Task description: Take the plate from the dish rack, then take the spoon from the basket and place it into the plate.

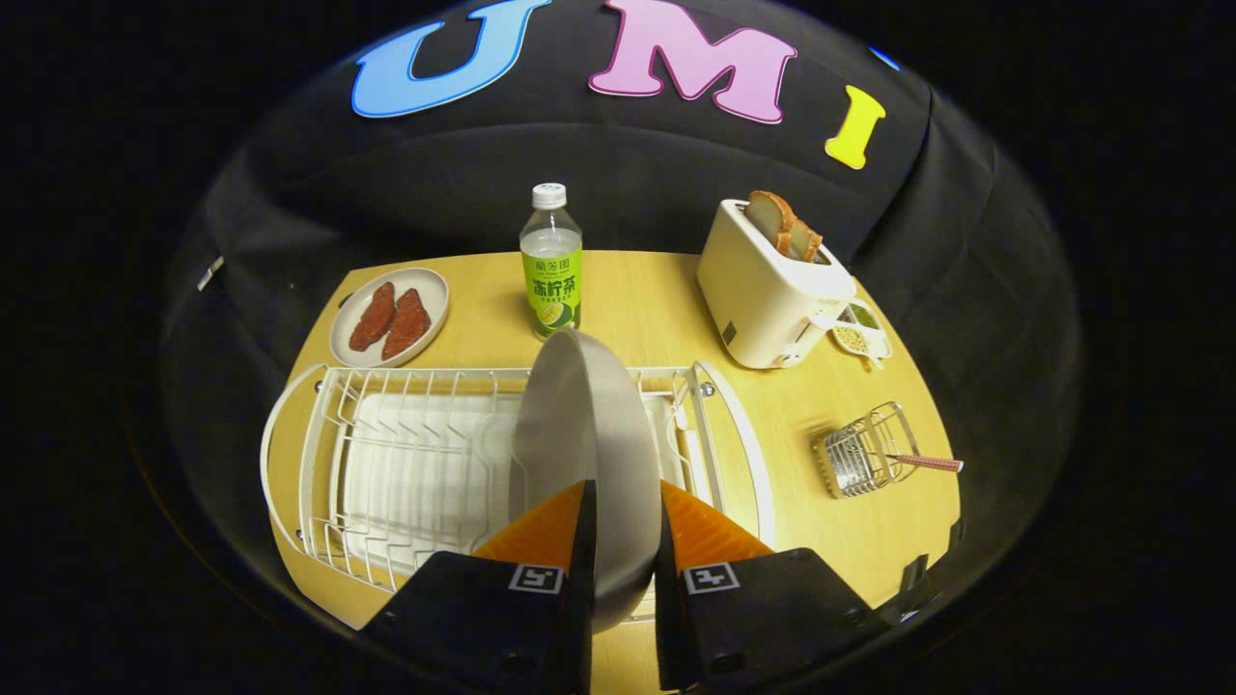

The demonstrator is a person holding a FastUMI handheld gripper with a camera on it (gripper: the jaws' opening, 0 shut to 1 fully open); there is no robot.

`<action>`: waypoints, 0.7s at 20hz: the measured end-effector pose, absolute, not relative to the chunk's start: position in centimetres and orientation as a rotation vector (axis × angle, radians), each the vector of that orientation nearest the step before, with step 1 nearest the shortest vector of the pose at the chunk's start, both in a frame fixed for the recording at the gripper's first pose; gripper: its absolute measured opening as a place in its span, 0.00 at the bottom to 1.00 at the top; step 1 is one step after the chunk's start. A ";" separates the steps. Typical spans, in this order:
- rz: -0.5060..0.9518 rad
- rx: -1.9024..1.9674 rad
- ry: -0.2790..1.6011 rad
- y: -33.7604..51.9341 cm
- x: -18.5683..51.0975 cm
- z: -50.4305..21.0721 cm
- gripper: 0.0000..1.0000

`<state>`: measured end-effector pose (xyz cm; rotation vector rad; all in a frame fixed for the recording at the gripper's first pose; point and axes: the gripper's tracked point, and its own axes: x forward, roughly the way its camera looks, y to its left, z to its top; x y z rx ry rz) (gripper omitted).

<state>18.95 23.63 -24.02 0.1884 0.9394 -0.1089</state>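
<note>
The tongs (623, 512) clamp the grey plate (589, 434) on edge between both fingers, the plate standing upright over the white wire dish rack (406, 463) on the wooden bench (657, 299). The spoon (925, 462) pokes out of the small wire basket (862, 452), well apart beside the rack.
</note>
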 end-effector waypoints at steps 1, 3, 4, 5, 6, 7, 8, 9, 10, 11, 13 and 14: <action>-0.110 0.149 0.935 23.8 19.2 -23.6 0.30; -0.128 0.070 0.894 23.8 20.2 -21.9 0.28; -0.130 0.038 0.879 23.8 20.6 -21.3 0.29; -0.126 -0.017 0.857 23.8 21.1 -20.4 0.28; -0.121 -0.057 0.844 23.8 21.4 -19.8 0.28; -0.122 -0.090 0.828 23.7 21.8 -19.2 0.27; -0.120 -0.111 0.813 23.6 22.1 -18.6 0.27; -0.122 -0.117 0.804 23.6 22.2 -18.2 0.27; -0.126 -0.115 0.795 23.4 22.4 -17.9 0.27; -0.126 -0.103 0.789 23.1 22.4 -17.5 0.27; -0.118 -0.029 0.792 22.6 22.1 -16.9 0.27; -0.116 0.012 0.790 22.1 22.0 -16.6 0.27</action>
